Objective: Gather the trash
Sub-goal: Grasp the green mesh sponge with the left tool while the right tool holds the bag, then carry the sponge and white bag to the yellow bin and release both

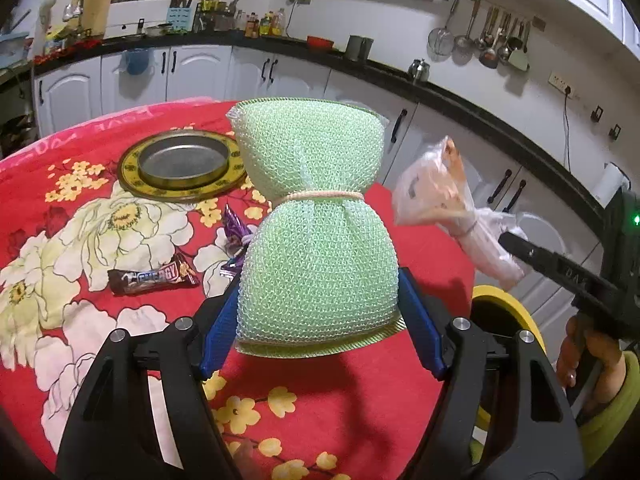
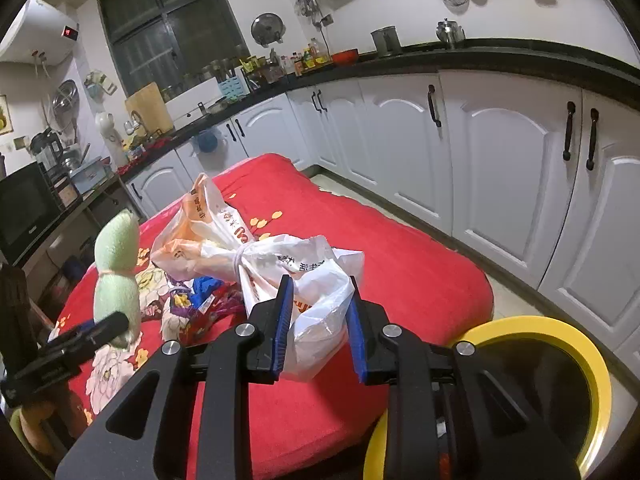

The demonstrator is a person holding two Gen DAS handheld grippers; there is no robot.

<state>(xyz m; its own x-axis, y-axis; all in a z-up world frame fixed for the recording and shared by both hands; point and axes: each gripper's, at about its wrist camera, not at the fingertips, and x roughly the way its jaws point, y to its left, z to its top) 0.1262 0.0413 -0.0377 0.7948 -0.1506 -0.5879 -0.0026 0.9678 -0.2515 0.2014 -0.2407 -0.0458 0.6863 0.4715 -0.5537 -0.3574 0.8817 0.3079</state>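
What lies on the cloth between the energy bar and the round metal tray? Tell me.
In the left wrist view, only the flowered red cloth lies between the energy bar and the metal tray; the purple wrapper sits off to the side.

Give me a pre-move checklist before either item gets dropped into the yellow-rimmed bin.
1. Left claw grips the green mesh scrubber: ok, blue pads press both sides, scrubber lifted off the cloth.
2. Right claw grips the tied plastic bag: ok, bag is pinched between the pads.
3. Yellow-rimmed bin within range: ok, it sits just beside the table edge, right of the right claw.
4. Bin mouth unobstructed: cannot tell, the claw body hides much of it.
5. Trash left on the red floral tablecloth: not ok, an energy bar wrapper and a purple wrapper remain.
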